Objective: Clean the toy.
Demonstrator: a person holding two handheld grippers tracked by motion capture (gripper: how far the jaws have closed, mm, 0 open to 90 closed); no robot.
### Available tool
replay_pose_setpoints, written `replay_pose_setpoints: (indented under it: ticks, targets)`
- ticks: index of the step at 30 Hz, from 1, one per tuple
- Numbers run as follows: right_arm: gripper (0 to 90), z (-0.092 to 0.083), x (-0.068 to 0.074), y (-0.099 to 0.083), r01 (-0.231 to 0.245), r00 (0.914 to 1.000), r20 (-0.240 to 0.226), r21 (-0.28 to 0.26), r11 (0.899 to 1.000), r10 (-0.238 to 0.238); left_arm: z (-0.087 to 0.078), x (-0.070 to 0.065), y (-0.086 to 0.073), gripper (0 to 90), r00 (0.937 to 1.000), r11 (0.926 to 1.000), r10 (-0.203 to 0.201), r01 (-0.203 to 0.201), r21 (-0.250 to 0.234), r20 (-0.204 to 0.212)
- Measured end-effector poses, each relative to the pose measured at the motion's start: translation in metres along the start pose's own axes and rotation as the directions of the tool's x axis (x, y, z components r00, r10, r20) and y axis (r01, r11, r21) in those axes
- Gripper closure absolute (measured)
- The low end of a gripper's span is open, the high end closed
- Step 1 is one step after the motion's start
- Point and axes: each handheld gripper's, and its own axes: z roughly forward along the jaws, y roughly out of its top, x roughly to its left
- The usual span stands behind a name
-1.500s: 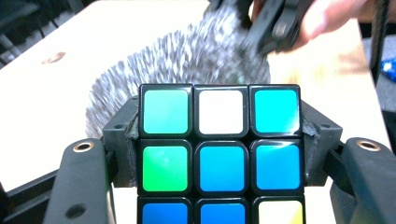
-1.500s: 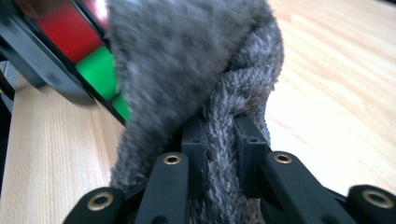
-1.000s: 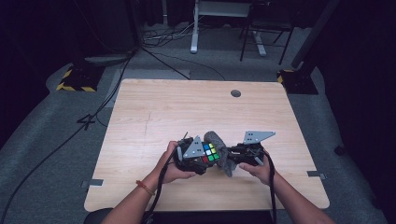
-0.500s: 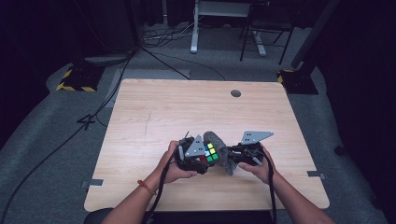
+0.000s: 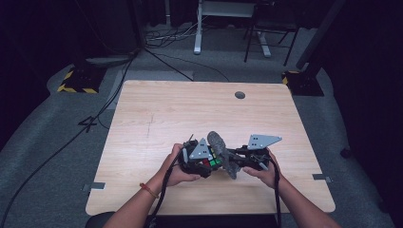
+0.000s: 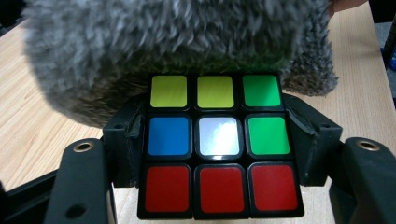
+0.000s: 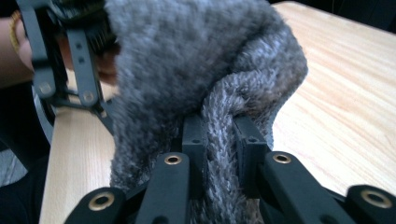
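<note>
You have a light wooden table [image 5: 157, 118] in front of you, with a small round grey cap [image 5: 240, 95] set in its top near the far edge. It stands on grey carpet [image 5: 57, 142]. A black cable [image 5: 62, 147] runs across the carpet to your left. Two yellow-and-black striped blocks [image 5: 76, 81] sit off the far corners of the table. Beyond the table you can see a white desk frame [image 5: 197, 28] and black chair legs [image 5: 259, 40] against a dark background.
</note>
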Motion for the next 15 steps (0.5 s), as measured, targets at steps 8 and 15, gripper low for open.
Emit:
replay_pose_setpoints:
  ticks: [8,15]
  targets:
    - [78.0,0.015,-0.006,-0.009,-0.003,0.9982,0.059,0.183,0.983,-0.008,-0.011,0.001,0.004,33.4,0.9999,0.9984,-0.011,0.01,-0.056,-0.007]
    - [77.9,0.022,-0.005,-0.012,0.016,0.9992,0.032,0.249,0.969,-0.024,-0.011,0.003,0.002,33.5,0.9998,0.9986,-0.013,0.013,-0.052,-0.015]
